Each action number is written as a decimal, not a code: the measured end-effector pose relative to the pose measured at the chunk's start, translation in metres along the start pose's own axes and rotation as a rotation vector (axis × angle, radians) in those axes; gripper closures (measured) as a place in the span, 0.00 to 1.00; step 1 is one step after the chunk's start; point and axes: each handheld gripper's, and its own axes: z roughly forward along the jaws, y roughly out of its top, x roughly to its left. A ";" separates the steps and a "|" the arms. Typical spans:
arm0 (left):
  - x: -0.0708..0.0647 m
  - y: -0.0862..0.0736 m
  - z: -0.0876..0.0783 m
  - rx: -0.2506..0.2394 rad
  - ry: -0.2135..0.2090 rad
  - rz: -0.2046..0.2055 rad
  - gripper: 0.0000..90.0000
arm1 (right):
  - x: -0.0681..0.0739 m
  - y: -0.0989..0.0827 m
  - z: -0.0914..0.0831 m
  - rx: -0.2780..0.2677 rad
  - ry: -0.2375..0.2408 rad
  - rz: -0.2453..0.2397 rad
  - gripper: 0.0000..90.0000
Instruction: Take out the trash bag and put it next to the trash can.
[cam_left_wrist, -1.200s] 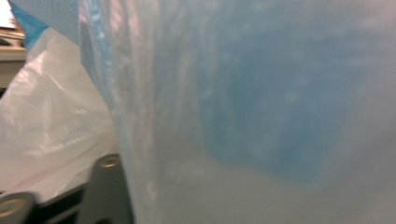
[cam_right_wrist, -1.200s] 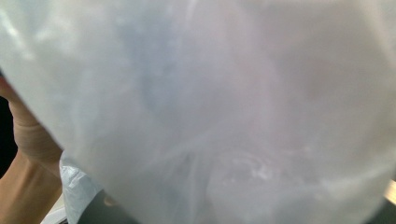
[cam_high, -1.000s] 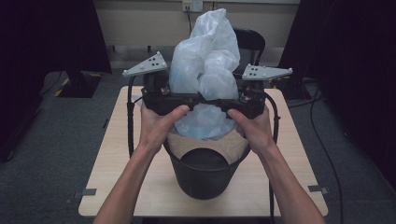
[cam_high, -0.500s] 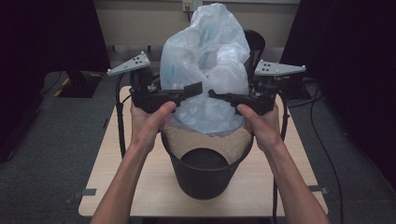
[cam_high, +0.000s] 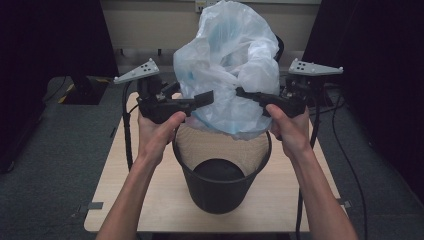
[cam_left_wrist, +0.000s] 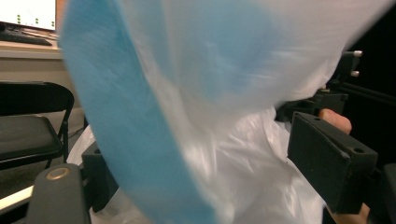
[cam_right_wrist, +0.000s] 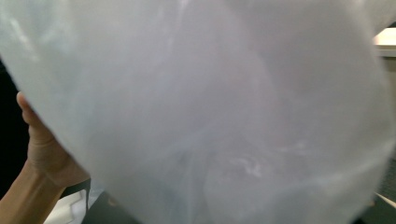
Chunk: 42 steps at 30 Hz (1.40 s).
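**binliner_fan:** So, starting at the jaws: the right gripper (cam_high: 244, 93) is clamped tight on the edge of the crinkly translucent white plastic bag with a pale blue band (cam_high: 227, 65). The left gripper (cam_high: 206, 97) is the odd one. Its jaws have just been opening, and in the left gripper view the film (cam_left_wrist: 243, 158) billows between them, but I can't say the pads are pressing on it.

**mesh_head:** Where's the bag relative to the bin?

**binliner_fan:** Puffed up tall between both grippers, long axis standing upright, its lower edge hanging just above the far rim of the round black mesh wastebasket (cam_high: 220, 192). That sits on the light wooden table (cam_high: 135, 195).

**mesh_head:** So what does the next move depend on?

**binliner_fan:** My guess: the bin's mouth lies straight below the bag, slightly toward the person. Both hands look about equally near the rim, left hand (cam_high: 155, 132) and right hand (cam_high: 290, 132) flanking it, so the bag's mouth wants spreading sideways and lowering over that rim.
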 end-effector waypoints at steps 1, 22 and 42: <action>0.000 0.000 -0.001 -0.001 0.004 -0.003 0.22 | -0.002 0.001 -0.001 -0.003 -0.003 0.002 0.94; 0.012 0.000 -0.017 -0.041 0.065 -0.053 0.22 | -0.036 0.015 -0.008 -0.058 -0.097 0.058 0.94; 0.033 -0.028 -0.027 0.024 0.091 -0.060 0.22 | -0.101 0.009 -0.012 -0.054 -0.301 0.124 0.95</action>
